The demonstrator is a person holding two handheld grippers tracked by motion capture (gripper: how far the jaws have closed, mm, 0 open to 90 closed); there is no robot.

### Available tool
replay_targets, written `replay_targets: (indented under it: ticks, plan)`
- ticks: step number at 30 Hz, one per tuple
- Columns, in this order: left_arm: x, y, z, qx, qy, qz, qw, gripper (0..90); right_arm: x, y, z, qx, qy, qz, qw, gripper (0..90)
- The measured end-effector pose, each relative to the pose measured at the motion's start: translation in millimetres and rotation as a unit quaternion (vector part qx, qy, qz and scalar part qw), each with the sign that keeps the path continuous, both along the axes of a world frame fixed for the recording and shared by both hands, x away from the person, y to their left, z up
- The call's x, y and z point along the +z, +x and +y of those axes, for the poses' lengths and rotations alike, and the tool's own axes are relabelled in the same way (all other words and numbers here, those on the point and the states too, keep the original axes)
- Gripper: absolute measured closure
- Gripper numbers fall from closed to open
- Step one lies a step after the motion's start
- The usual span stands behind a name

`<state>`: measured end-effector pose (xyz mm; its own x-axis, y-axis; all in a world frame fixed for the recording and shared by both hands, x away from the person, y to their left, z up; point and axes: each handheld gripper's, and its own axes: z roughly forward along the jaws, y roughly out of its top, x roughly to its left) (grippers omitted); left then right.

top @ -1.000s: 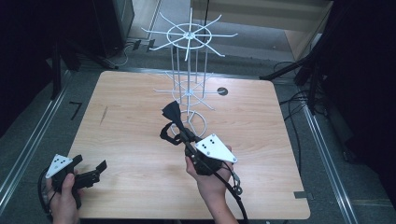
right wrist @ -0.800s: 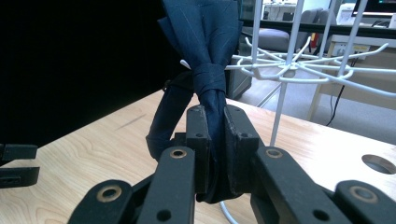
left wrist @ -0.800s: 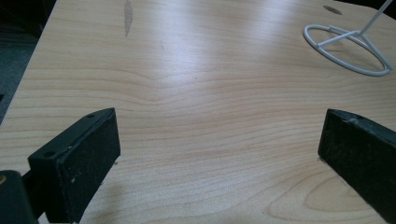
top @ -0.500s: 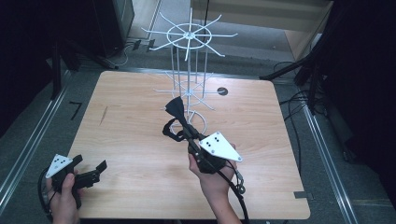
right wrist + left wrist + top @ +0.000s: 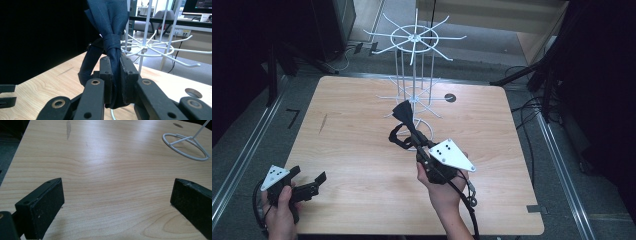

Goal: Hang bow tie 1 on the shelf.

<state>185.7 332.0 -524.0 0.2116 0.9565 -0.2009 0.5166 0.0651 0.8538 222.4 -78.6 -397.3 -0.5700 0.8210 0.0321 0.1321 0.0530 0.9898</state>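
Right gripper point(image 5: 409, 131) clamps a dark navy bow tie point(image 5: 110, 30) of finely striped cloth, knotted, with a strap loop, held up just at 6 o'clock of the white wire rack point(image 5: 414, 37). Left gripper point(image 5: 307, 182), at 7 o'clock on the wooden table point(image 5: 357, 115), stands open and holds nothing.
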Motion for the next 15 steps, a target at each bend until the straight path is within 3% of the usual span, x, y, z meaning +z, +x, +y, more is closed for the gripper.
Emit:
replay_targets:
  ticks: [15]
  plan:
    - [0.0,0.0,0.1,0.000,-0.001,0.000,1.0000,0.0,1.9,3.5,-6.5,-0.008,0.003,0.004,1.0000,82.9]
